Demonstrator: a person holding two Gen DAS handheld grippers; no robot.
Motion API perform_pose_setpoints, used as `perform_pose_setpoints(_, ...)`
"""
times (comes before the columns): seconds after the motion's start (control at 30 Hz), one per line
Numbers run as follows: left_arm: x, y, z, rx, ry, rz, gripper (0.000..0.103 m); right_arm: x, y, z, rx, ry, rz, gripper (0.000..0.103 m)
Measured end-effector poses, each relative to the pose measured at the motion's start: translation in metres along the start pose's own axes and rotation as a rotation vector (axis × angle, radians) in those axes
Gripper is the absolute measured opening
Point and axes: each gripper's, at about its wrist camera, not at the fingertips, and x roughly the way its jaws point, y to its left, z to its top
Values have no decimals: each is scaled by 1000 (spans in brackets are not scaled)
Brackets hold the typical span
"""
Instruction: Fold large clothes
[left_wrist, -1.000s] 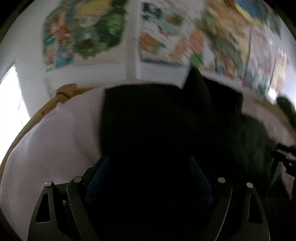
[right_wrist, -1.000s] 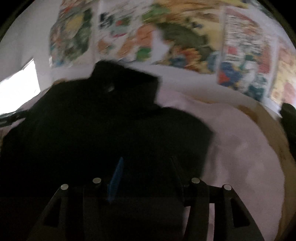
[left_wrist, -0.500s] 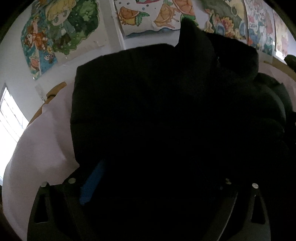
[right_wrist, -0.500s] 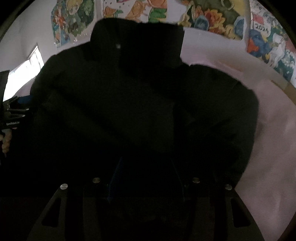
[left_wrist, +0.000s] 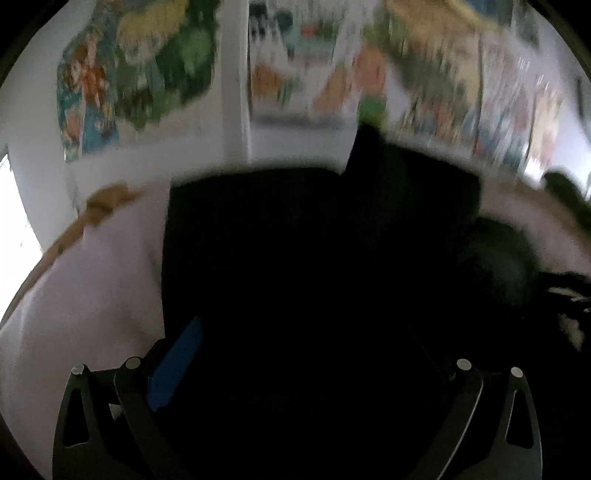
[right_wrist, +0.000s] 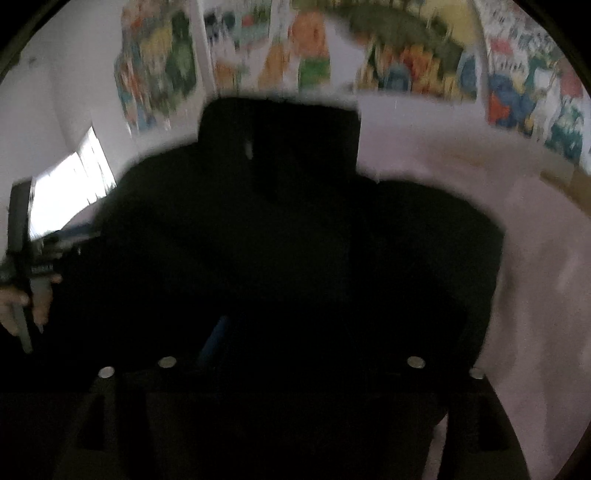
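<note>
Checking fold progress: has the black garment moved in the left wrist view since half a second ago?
Yes. The black garment now sits lower against the wall posters; its top edge had reached them and now lies well below.

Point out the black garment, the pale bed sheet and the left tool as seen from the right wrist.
black garment (right_wrist: 295, 229): right wrist view, middle of its dark body.
pale bed sheet (right_wrist: 535, 266): right wrist view, bare stretch right of the garment.
left tool (right_wrist: 22, 266): right wrist view, its grey body in the hand.

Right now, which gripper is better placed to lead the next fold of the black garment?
Neither clearly: the left gripper and right gripper are both buried in the bulky black garment on the pale pink sheet; blurred.
</note>
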Motion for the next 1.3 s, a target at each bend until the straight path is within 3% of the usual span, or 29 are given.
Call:
perform_pose_setpoints(0.13, 16, -14, 46, -14, 0, 16, 101, 17, -6, 49, 36, -6, -32, 83)
perform_pose_setpoints(0.27, 52, -32, 99, -19, 17, -14, 101, 46, -26, 99, 145, -18, -80, 83)
perform_pose_setpoints(0.43, 90, -31, 142, -135, -11, -189, 101, 69, -55, 114, 292, -72, -67, 83)
perform_pose_setpoints(0.53, 109, -37, 157, -145, 15, -128, 101, 85, -60, 114, 328, -88, -37, 81)
perform_pose_setpoints(0.63, 126, -40, 160, -127, 30, -27, 99, 96, -61, 112, 344, -110, -11, 59)
perform_pose_setpoints(0.7, 133, -38, 155, -139, 39, -27, 82, 95, -59, 110, 346, -129, -6, 50)
perform_pose_setpoints(0.77, 134, -34, 149, -173, 39, -91, 24, 92, -56, 109, 347, -146, -6, 34)
perform_pose_setpoints(0.8, 133, -32, 147, -193, 37, -139, 13, 91, -54, 108, 343, -150, -9, 30)
perform_pose_setpoints(0.83, 129, -32, 145, -199, 29, -141, 11, 87, -50, 108, 331, -154, -8, 25)
perform_pose_setpoints(0.97, 101, -31, 137, -202, -8, -120, 6, 67, -39, 106, 272, -161, -7, 21)
perform_pose_setpoints(1.17, 45, -4, 114, -269, -45, -163, 4, 18, -25, 86, 186, -171, 19, 17)
perform_pose_setpoints(1.3, 15, 10, 79, -369, -23, -235, 3, -4, 3, 70, 14, -141, 6, 16)
